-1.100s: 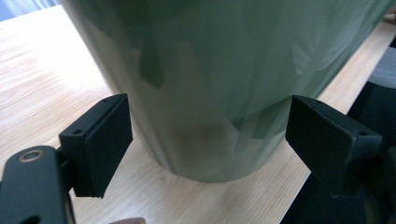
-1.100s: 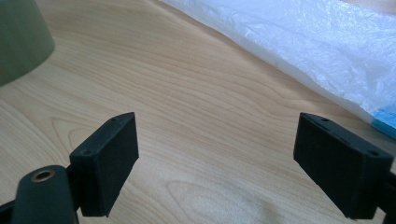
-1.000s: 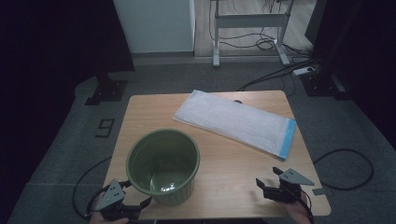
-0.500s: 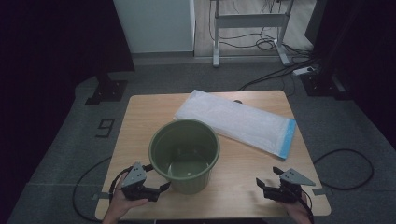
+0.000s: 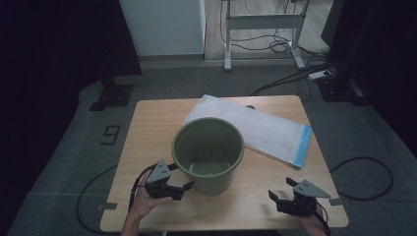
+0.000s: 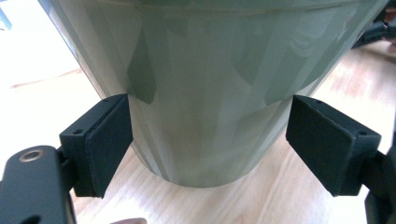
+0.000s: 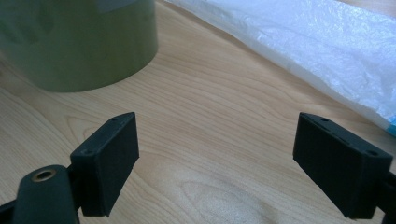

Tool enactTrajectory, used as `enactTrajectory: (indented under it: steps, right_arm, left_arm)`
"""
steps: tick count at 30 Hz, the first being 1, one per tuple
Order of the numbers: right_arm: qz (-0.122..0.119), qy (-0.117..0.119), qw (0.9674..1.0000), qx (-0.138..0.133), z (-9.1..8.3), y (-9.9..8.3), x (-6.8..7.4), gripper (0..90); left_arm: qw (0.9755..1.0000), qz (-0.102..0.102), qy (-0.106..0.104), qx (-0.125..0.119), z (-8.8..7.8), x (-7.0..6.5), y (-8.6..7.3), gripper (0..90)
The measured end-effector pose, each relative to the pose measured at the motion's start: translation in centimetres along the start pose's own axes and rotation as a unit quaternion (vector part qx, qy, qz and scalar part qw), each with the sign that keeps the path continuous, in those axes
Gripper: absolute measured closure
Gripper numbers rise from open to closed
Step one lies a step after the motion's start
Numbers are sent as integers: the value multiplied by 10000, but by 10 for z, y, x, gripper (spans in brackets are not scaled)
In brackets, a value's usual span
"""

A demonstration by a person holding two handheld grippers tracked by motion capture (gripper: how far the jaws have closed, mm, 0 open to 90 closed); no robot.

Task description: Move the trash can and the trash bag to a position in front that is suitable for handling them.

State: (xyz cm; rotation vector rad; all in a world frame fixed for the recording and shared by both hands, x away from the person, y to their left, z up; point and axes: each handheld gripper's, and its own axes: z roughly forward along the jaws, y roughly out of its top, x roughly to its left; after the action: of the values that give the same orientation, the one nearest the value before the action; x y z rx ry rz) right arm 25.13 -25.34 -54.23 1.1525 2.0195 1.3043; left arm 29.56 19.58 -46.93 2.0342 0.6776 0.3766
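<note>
- The left gripper [image 5: 184, 187] stood near the tabletop's front edge, jaws spread wide around the base of the round olive-green plastic bucket [image 5: 208, 152]; whether they touched it was unclear.
- The right gripper [image 5: 276, 195] hovered by the front right corner, jaws apart, empty.
- The white plastic bag [image 5: 255, 129] lay behind the bucket.

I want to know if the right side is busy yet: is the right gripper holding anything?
No: in the right gripper view the right gripper stands open over bare table, with nothing between its jaws.
</note>
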Motion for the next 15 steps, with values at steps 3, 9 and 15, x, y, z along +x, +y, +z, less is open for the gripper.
enactTrajectory:
  steps: [3,9,15]
  right_arm:
    - [-54,19,10000,38,1,-1,3,140]
    - [-142,25,9999,72,1,-2,7,139]
    - [-21,-208,9998,31,0,-2,5,136]
  left_arm:
    - [10000,-42,51,-21,2,-2,1,147]
    - [9991,-181,382,-101,-13,-10,-11,148]
    - [9954,-375,866,171,-33,-18,-41,148]
